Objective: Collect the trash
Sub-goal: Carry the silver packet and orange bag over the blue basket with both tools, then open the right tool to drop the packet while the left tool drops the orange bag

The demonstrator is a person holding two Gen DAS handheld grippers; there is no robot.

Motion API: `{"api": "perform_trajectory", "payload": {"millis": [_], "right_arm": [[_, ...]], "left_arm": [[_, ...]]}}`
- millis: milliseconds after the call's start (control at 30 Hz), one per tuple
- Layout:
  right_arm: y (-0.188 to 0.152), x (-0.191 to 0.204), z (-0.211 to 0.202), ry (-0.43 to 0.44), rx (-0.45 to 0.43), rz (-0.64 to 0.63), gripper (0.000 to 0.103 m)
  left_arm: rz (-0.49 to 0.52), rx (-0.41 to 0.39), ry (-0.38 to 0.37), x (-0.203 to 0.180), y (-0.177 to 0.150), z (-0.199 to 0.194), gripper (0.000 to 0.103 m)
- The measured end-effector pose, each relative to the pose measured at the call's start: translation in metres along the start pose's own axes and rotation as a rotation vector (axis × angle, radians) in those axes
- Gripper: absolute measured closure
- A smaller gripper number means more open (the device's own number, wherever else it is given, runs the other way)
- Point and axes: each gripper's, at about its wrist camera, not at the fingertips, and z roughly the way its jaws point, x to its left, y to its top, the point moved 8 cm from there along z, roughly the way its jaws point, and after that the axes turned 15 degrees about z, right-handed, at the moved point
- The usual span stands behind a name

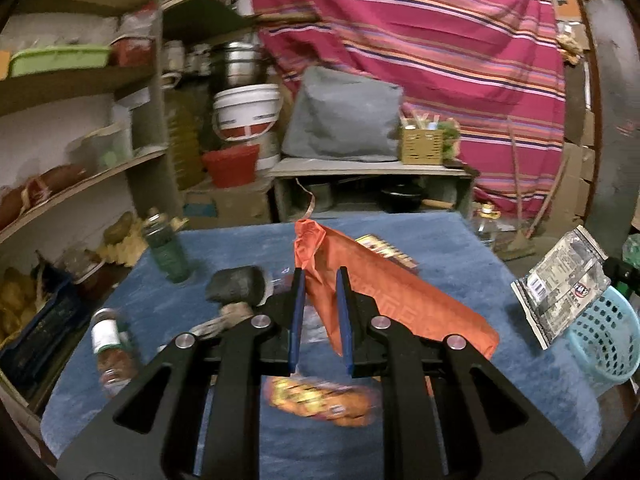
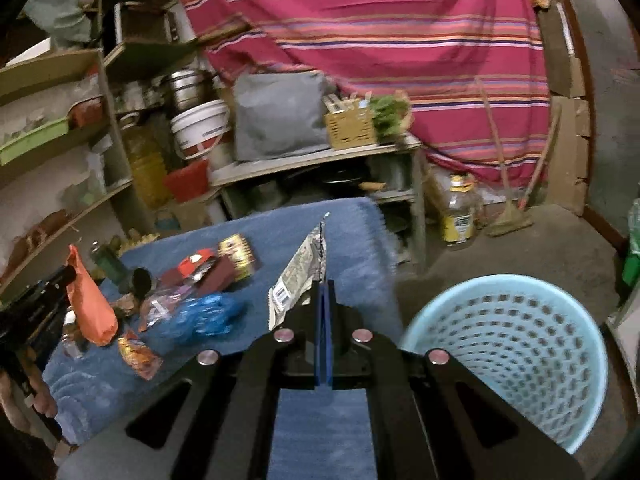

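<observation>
My left gripper is shut on an orange plastic bag, held above the blue table cloth; the same orange bag and left gripper show at the left of the right wrist view. My right gripper is shut on a silver printed wrapper, which sticks up and left from the jaws. That silver wrapper hangs above a light blue perforated basket in the left wrist view. The basket stands on the floor to the right of the table.
On the cloth lie a yellow-orange snack packet, a blue crumpled bag, red and brown wrappers, a gold packet, small bottles and a dark jar. Shelves stand left, a striped curtain behind.
</observation>
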Motion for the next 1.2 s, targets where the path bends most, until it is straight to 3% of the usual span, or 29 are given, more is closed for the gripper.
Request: {"api": "perform_trajectory", "payload": {"millis": [200,467,833,900,967,1067,1200], "right_arm": [[0.022,-0.061,-0.026,-0.105,-0.061,0.029,0.102],[0.037,-0.151,-0.063,-0.267,-0.115,0.068,0.102],[0.035,-0.211,-0.066,-0.328,-0.094,0.145,0.102],[0.032,-0.216,-0.064,-0.338,-0.084,0.148,0.102],[0.029,-0.221,-0.06,-0.348,-0.07,0.153,0.102],[0.024,-0.221,-0.058,-0.356,-0.058,0.153,0.102],[0.018,-0.216,-0.049,-0.356,-0.026,0.149,0.101]], "left_arm": [[0.015,-0.031,-0.102,-0.075,0.029,0.009,0.089],[0.068,-0.035,-0.251,-0.191,0.042,0.02,0.089],[0.162,-0.002,-0.373,-0.306,0.04,0.037,0.086],[0.177,0.01,-0.396,-0.319,0.039,0.04,0.08],[0.182,0.017,-0.411,-0.325,0.038,0.042,0.06],[0.173,0.009,-0.406,-0.327,0.038,0.042,0.042],[0.144,-0.008,-0.383,-0.311,0.04,0.038,0.025]]}}
